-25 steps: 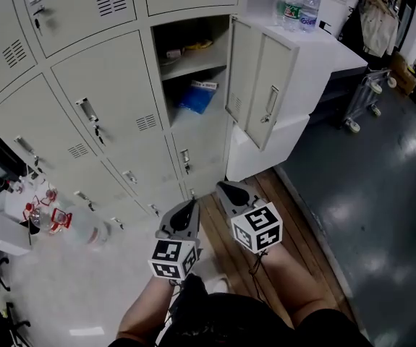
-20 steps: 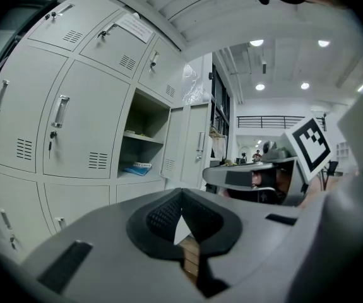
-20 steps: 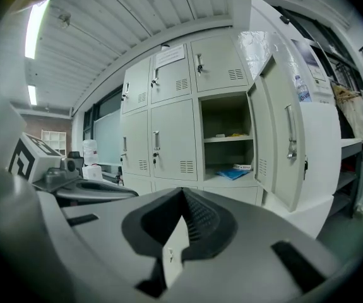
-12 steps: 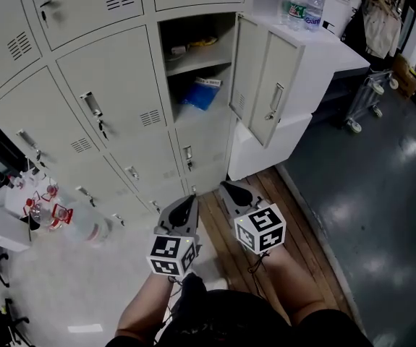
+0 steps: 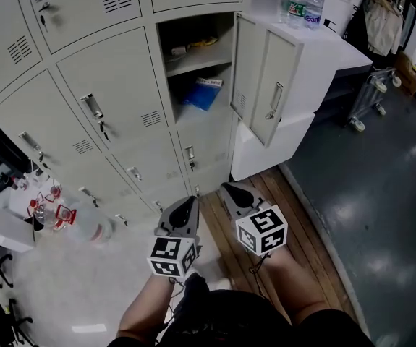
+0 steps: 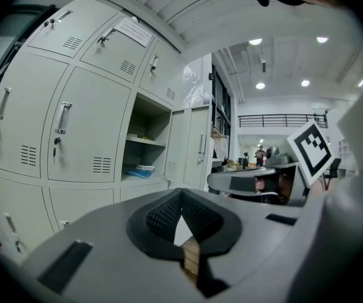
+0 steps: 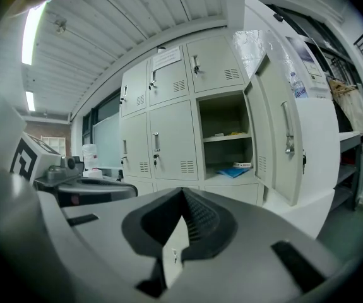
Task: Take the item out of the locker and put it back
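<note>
Op: Jaws?
Ann: Your left gripper [image 5: 189,203] is closed, tips meeting, nothing between them. Its own view [image 6: 181,199] shows the same. Your right gripper [image 5: 226,189] is closed too, pads together and empty [image 7: 182,197].

Op: Where do they sit?
Ann: You hold both low in front of you, side by side, left just beside right. Noses aim at 12 o'clock toward the locker [image 5: 197,61]. Neither touches anything.

Op: The item?
Ann: The blue packet [image 5: 201,92] lies on the locker's lower shelf, at 12 o'clock from your grippers and well apart from both. The left gripper view has it at 11 o'clock [image 6: 141,170], the right gripper view at 1 o'clock [image 7: 235,170].

Op: Door?
Ann: The door [image 5: 265,85] stands open, swung out to your 1 o'clock. The upper shelf holds a yellow item [image 5: 202,43]; can't tell what it is.

Op: Anything else?
Ann: Bottles [image 5: 299,4] stand on the white cabinet [image 5: 330,42] at 1 o'clock, past the door. A clear jug [image 5: 85,224] sits on the floor at your 9 o'clock.
</note>
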A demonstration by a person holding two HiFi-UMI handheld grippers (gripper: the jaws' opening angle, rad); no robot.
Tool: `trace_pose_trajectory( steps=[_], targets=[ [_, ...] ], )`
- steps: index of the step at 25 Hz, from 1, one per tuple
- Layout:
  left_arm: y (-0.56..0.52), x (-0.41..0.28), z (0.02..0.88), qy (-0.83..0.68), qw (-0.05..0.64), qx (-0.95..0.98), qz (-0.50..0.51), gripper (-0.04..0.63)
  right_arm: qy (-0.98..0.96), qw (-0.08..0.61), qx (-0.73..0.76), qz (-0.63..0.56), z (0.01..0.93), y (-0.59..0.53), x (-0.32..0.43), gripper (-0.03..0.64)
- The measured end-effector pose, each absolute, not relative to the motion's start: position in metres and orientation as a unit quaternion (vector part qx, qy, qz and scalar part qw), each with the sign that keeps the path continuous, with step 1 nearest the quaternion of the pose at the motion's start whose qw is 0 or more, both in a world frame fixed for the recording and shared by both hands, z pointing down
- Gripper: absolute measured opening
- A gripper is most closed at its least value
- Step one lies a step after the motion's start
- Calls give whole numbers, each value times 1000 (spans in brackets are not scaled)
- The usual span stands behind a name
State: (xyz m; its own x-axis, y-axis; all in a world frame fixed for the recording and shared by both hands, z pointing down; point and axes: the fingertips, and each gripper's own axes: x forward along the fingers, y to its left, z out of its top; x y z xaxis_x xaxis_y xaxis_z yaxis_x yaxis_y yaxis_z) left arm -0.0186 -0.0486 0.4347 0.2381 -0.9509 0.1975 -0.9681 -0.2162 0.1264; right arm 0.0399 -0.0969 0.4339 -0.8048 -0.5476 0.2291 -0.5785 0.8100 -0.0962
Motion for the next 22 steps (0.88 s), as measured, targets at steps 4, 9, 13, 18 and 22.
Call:
trace_pose_trajectory(
  steps=[4, 9, 13, 18, 22],
  targets=[
    [-50, -18, 435, -617, 112, 778, 39, 3, -947, 96, 295, 81, 435, -96, 41, 0],
    [-51, -15, 438, -618, 116, 776, 38, 3, -949, 99, 288, 80, 437, -92, 39, 0],
    [-52, -13, 437, -618, 116, 776, 38, 3, -950, 100, 285, 79, 437, -91, 40, 0],
    [-51, -12, 439, -620, 117, 775, 39, 3, -951, 98, 283, 78, 437, -90, 40, 0],
    [-49, -10, 438, -620, 116, 775, 38, 3, -951, 97, 283, 77, 435, -88, 42, 0]
  ],
)
